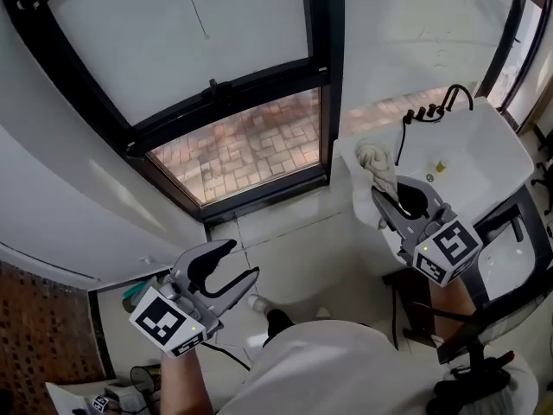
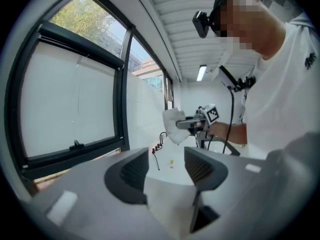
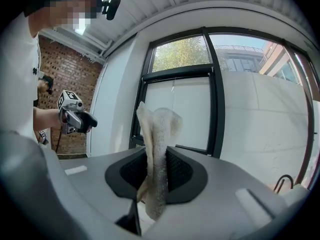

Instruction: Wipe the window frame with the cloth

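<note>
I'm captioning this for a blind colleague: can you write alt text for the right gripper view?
The right hand-held gripper is shut on a pale cloth that sticks up between its jaws, in front of a black window frame. At left, the person's left hand-held gripper shows against a brick wall.

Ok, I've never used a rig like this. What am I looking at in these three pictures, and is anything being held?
No robot arm here: a person holds a two-jaw gripper in each hand. The head view looks down from the person's head at the black window frame and both grippers. The other two cameras ride on the grippers, looking along their jaws. The left gripper is open, with nothing between its jaws. The right gripper is shut on a pale cloth, held in the air away from the frame. A black cable lies on the white ledge at right.
</note>
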A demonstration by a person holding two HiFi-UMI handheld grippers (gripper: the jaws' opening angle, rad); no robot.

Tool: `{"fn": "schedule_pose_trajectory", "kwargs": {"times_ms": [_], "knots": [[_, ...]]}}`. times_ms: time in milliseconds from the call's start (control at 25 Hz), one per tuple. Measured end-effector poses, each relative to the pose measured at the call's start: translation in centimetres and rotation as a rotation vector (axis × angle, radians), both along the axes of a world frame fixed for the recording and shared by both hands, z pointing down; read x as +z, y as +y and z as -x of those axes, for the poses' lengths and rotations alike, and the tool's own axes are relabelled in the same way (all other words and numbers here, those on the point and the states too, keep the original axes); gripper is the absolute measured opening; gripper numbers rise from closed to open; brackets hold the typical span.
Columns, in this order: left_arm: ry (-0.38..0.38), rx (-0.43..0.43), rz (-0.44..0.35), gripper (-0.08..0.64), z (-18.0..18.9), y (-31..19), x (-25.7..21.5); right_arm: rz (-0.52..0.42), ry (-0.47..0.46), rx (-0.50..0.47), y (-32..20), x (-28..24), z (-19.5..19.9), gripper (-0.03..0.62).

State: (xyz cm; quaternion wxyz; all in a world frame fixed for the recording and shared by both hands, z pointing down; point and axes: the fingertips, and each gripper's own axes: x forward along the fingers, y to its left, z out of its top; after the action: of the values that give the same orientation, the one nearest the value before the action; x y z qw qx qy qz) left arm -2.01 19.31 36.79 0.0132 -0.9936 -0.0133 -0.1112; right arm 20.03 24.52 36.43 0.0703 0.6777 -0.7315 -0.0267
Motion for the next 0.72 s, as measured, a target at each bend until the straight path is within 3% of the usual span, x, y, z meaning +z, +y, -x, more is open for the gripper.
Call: {"fn": "schedule_pose_trajectory", "kwargs": {"times_ms": [720], "knots": [[-0.018,0.041,0.000,0.242,-0.5,0.5,-0.1,0.014,-0.001,0.019,0.5,-0.1,0.4,0.074]]}}
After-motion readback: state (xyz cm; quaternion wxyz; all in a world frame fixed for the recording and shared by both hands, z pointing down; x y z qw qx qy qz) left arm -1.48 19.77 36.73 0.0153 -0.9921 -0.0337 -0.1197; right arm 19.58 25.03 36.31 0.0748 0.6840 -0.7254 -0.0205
